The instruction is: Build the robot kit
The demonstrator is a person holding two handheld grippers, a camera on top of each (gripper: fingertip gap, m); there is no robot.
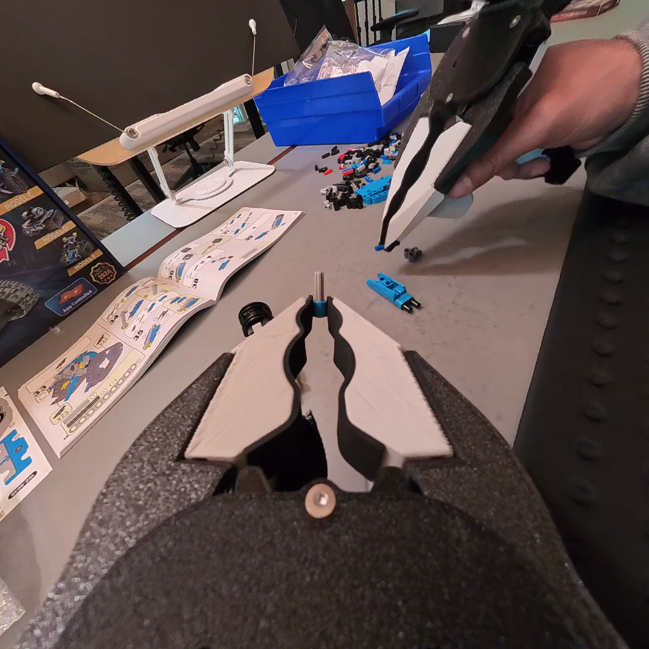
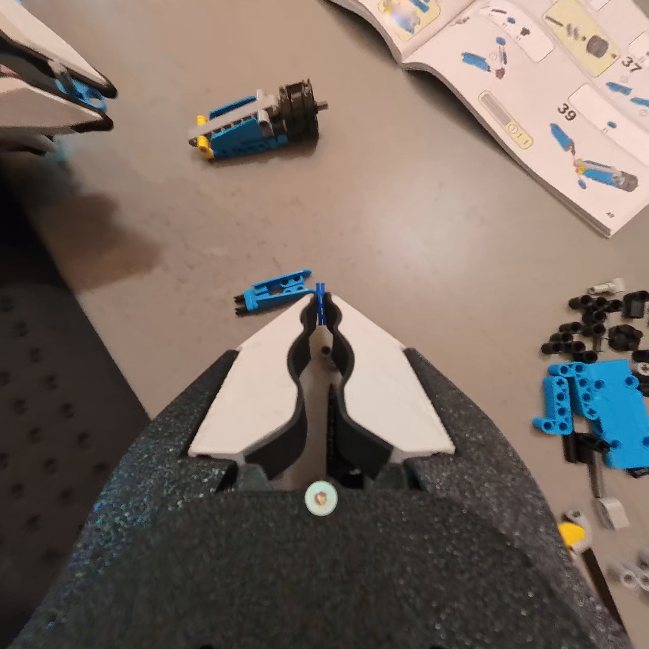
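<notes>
Left wrist view: left claw (image 1: 319,305) clamped on blue connector (image 1: 320,309) with grey axle (image 1: 318,282) pointing to 12 o'clock. Right claw (image 1: 386,246) at 1 o'clock, hand (image 1: 562,116) gripping it, tips pinching blue pin (image 1: 379,247) just above tabletop (image 1: 474,333). Blue part (image 1: 389,289) at 2 o'clock, manual (image 1: 168,309) at 10, bin (image 1: 333,105) far at 12.

Right wrist view: right claw (image 2: 320,302) closed on pin (image 2: 320,303); blue part (image 2: 274,289) at 11 o'clock, wheel assembly (image 2: 260,119) beyond, parts pile (image 2: 604,379) at 3.

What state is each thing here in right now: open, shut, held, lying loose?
Left gripper: shut on a blue-grey piece.
Right gripper: shut on a blue pin.
Booklet: open, flat.
Blue bin: open, holding bags.
Wheel assembly: lying on table.
Loose parts: scattered.
</notes>
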